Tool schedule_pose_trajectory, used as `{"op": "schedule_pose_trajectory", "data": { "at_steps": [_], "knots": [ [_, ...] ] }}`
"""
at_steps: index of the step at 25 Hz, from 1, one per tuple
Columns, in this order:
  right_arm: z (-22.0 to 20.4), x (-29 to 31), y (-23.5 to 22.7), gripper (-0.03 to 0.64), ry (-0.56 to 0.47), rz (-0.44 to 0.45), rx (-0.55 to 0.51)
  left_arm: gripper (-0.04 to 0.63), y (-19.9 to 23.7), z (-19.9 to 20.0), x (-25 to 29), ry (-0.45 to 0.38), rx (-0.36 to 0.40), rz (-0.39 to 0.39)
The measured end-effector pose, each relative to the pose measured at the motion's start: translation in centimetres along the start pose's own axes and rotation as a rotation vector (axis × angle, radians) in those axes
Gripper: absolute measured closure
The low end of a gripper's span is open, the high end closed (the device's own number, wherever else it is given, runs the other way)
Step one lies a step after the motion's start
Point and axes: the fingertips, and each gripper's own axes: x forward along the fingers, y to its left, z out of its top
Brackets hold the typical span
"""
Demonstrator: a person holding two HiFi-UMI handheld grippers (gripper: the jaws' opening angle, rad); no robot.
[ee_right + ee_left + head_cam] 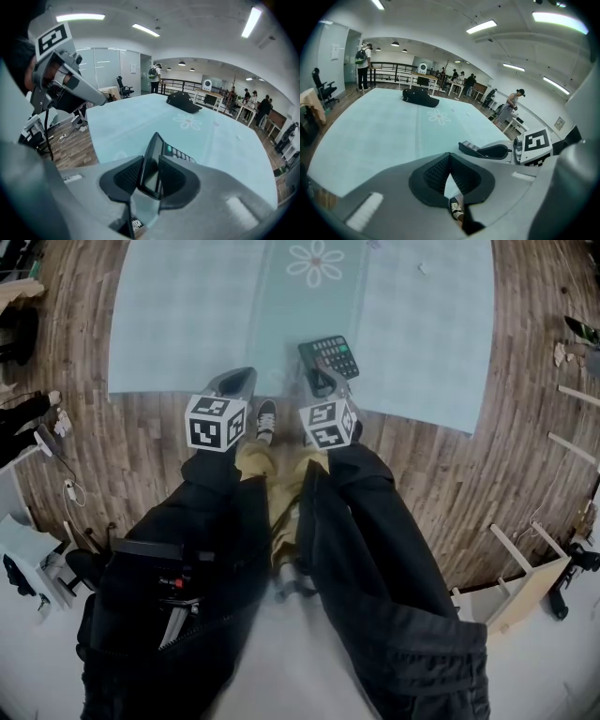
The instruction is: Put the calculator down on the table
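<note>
1. A person stands at the near edge of a table [187, 315] and holds a gripper in each hand.
2. A pale blue-green cloth [422, 324] covers the table. It has a white flower [316, 262] printed at the far side.
3. The calculator [330, 355] is over the cloth, close to the near edge and a little right of the middle.
4. Its near end sits between the jaws of the right gripper [151, 161].
5. In the right gripper view the calculator leans to one side, and its keys face right.
6. The right jaws are apart and only loosely round the calculator. They do not squeeze it.
7. I cannot tell if the calculator touches the cloth yet.
8. The left gripper [449, 157] is just to the left of the right one, also at the near edge of the cloth.
9. Its jaws meet at the tips, and nothing is between them.
10. Each gripper has a white cube with black squares on it, the left cube [216, 421] and the right cube [328, 423].
11. Between the two cubes you can see the person's shoe [266, 418] on the brown wooden floor [422, 474].
12. A black cap [183, 102] lies far off on the cloth.
13. Some people [461, 83] stand by desks at the far end of the room.
</note>
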Motion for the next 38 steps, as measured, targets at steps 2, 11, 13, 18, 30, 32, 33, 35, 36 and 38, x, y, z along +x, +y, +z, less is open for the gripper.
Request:
{"op": "schedule_pose_trajectory", "data": {
  "at_steps": [2,11,13,18,30,32,33,35,36,38],
  "knots": [
    [-0.2,0.2,0.1,0.517,0.003,0.004,-0.003,0.594,0.2,-0.3,-0.2,0.003,-0.003,0.002],
    [-2.1,0.6,0.9,0.505,0.023,0.031,-0.003,0.594,0.2,-1.1,-0.6,0.012,-0.011,0.003],
    [-2.4,0.9,1.1,0.503,0.031,0.039,0.006,0.594,0.4,-1.2,-0.7,0.013,-0.012,0.005],
    [-3.3,1.1,1.2,0.503,0.05,0.038,0.073,0.594,0.6,-1.5,-0.9,0.011,-0.015,0.007],
    [-3.4,1.4,1.4,0.503,0.081,0.076,0.136,0.594,0.2,-1.1,-2.0,-0.009,-0.006,-0.001],
    [-3.2,1.3,1.4,0.503,0.082,0.086,0.139,0.594,0.0,-1.0,-2.3,-0.012,-0.003,-0.002],
    [-3.1,1.2,1.4,0.5,0.081,0.095,0.143,0.594,-0.1,-0.9,-2.4,-0.014,-0.002,-0.002],
    [-2.7,1.0,1.6,0.492,0.065,0.119,0.155,0.594,-0.1,-0.9,-2.5,-0.019,-0.001,-0.003],
    [-2.3,0.8,1.6,0.483,0.053,0.128,0.157,0.594,-0.2,-0.8,-2.5,-0.022,0.0,-0.004],
    [-1.6,0.3,1.6,0.479,0.029,0.136,0.156,0.594,-0.3,-0.4,-2.5,-0.034,0.004,-0.008]
  ]
}}
